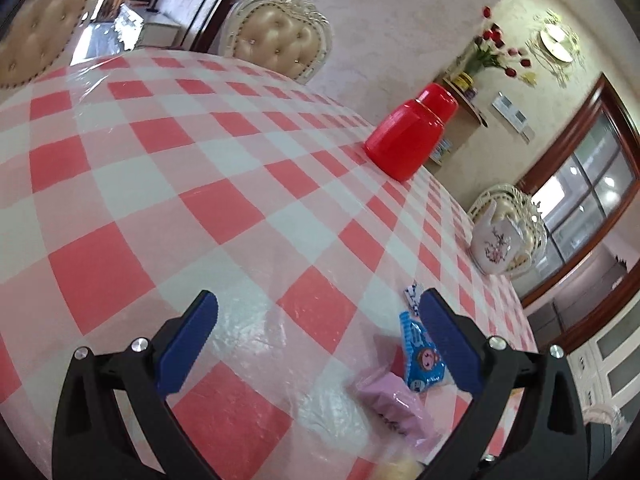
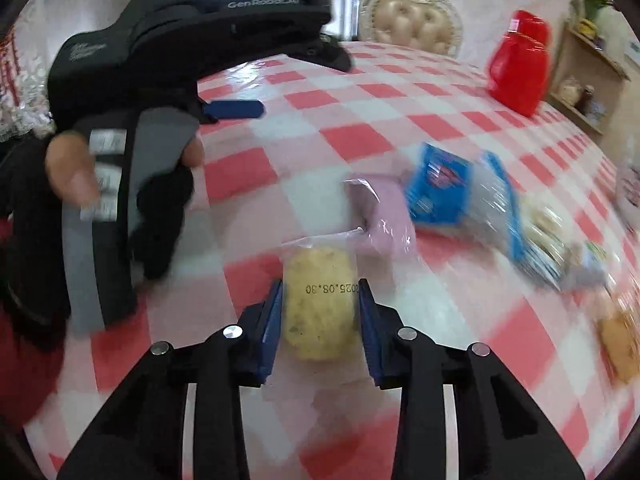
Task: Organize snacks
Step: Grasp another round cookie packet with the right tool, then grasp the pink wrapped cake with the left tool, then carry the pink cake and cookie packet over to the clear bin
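My right gripper (image 2: 321, 285) is shut on a yellow pastry (image 2: 318, 312) in clear wrap with a printed date; both blue pads press its sides just above the checked tablecloth (image 2: 360, 140). Beyond it lie a pink packet (image 2: 386, 216) and a blue packet (image 2: 438, 188). My left gripper (image 1: 319, 298) hangs open over the cloth with nothing between its fingers. The blue packet (image 1: 422, 360) lies against the inside of its right finger, with the pink packet (image 1: 394, 404) just in front. In the right wrist view a gloved hand (image 2: 80, 176) holds the left gripper at upper left.
A red plastic jar (image 1: 412, 132) stands at the table's far right edge. A white teapot (image 1: 496, 246) sits near the right rim. More wrapped snacks (image 2: 536, 236) and an orange-brown one (image 2: 622, 340) lie to the right. Padded chairs (image 1: 280, 44) ring the table.
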Demonstrator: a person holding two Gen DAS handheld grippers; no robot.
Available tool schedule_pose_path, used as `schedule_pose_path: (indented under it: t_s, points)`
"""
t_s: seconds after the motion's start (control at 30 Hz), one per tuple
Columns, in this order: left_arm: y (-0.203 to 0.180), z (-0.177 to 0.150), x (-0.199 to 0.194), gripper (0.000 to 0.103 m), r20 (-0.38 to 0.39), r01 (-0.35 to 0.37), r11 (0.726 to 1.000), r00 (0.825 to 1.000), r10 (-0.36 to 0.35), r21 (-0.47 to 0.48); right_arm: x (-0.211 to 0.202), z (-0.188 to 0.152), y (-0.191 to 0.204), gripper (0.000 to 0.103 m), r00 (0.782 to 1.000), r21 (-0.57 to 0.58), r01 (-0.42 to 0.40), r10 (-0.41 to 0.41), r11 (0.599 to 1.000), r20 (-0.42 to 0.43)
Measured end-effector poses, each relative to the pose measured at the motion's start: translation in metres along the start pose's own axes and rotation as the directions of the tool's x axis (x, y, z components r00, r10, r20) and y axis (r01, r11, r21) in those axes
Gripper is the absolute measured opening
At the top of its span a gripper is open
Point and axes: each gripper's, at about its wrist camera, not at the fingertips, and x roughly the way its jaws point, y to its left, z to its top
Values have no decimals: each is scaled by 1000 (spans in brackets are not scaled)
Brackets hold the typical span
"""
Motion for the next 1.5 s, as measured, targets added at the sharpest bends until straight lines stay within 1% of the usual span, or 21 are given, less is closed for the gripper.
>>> schedule_pose_path:
  t_s: [0.07, 0.1, 0.2, 0.27, 0.33, 0.43, 0.5, 0.57, 0.6, 0.63, 0.7, 0.73, 0.83, 0.93, 0.97, 1.0, 1.07, 1.13, 1.27, 1.37, 1.5]
  points:
    - [-9, -3, 3, 101, -30, 8, 999, 1000, -7, 43, -14, -18, -15, 34, 997, 72, 71, -72, 995, 11]
    - [-15, -5, 4, 101, -49, 11, 998, 999, -8, 67, -27, -31, -31, 34, 996, 160, 78, -83, 984, 27]
    - [-45, -23, 8, 101, -125, -47, 981, 990, 72, 189, -57, -59, -65, 34, 986, 336, 109, -144, 935, 80]
    - [-59, -35, 10, 101, -129, -85, 968, 985, 118, 237, -72, -70, -79, 34, 982, 405, 89, -147, 910, 116]
    - [-74, -46, 23, 101, -141, -167, 941, 966, 215, 293, -83, -75, -88, 34, 978, 456, 52, -138, 889, 158]
    - [-78, -54, 40, 101, -189, -190, 934, 948, 254, 302, -89, -75, -91, 34, 974, 485, 12, -120, 874, 192]
    - [-82, -58, 41, 101, -168, -226, 920, 942, 290, 321, -90, -77, -94, 34, 975, 489, 5, -114, 872, 193]
    - [-86, -64, 40, 101, -145, -313, 862, 907, 396, 399, -90, -78, -95, 34, 976, 498, 13, -119, 867, 182]
    - [-82, -69, 35, 101, -138, -377, 829, 874, 466, 414, -90, -79, -97, 34, 977, 510, 14, -120, 860, 176]
    - [-77, -70, 29, 101, -148, -389, 834, 868, 474, 392, -92, -80, -99, 34, 977, 522, 11, -120, 853, 175]
    - [-68, -70, 18, 101, -172, -385, 860, 873, 457, 336, -96, -81, -101, 34, 976, 530, -2, -114, 848, 186]
    - [-69, -70, 12, 101, -155, -374, 865, 884, 442, 334, -98, -81, -100, 34, 975, 528, -7, -111, 849, 193]
    - [-80, -70, 7, 101, -88, -365, 848, 900, 427, 384, -99, -79, -95, 35, 974, 513, -17, -102, 858, 203]
    - [-84, -75, 18, 98, -105, -344, 828, 897, 429, 443, -99, -79, -92, 35, 975, 507, -12, -103, 862, 198]
    - [-84, -76, 19, 82, -115, -333, 829, 899, 423, 450, -99, -79, -92, 35, 975, 507, -14, -102, 862, 200]
    - [-83, -78, 20, 73, -140, -305, 836, 903, 406, 455, -99, -79, -91, 35, 974, 508, -14, -103, 861, 201]
    - [-87, -79, 19, 37, -126, -279, 830, 916, 381, 484, -98, -80, -91, 35, 974, 510, -12, -105, 860, 200]
    - [-90, -82, 20, 23, -131, -253, 824, 922, 364, 507, -96, -80, -90, 35, 975, 511, 1, -114, 859, 190]
    - [-102, -95, 17, 22, -114, -224, 799, 933, 341, 558, -91, -83, -93, 35, 977, 526, 18, -127, 851, 172]
    - [-115, -107, 8, 21, -102, -197, 805, 947, 303, 559, -89, -86, -100, 34, 976, 552, 35, -148, 833, 161]
    - [-131, -125, -14, 21, -72, -163, 827, 969, 237, 538, -85, -92, -110, 34, 975, 587, 53, -168, 808, 143]
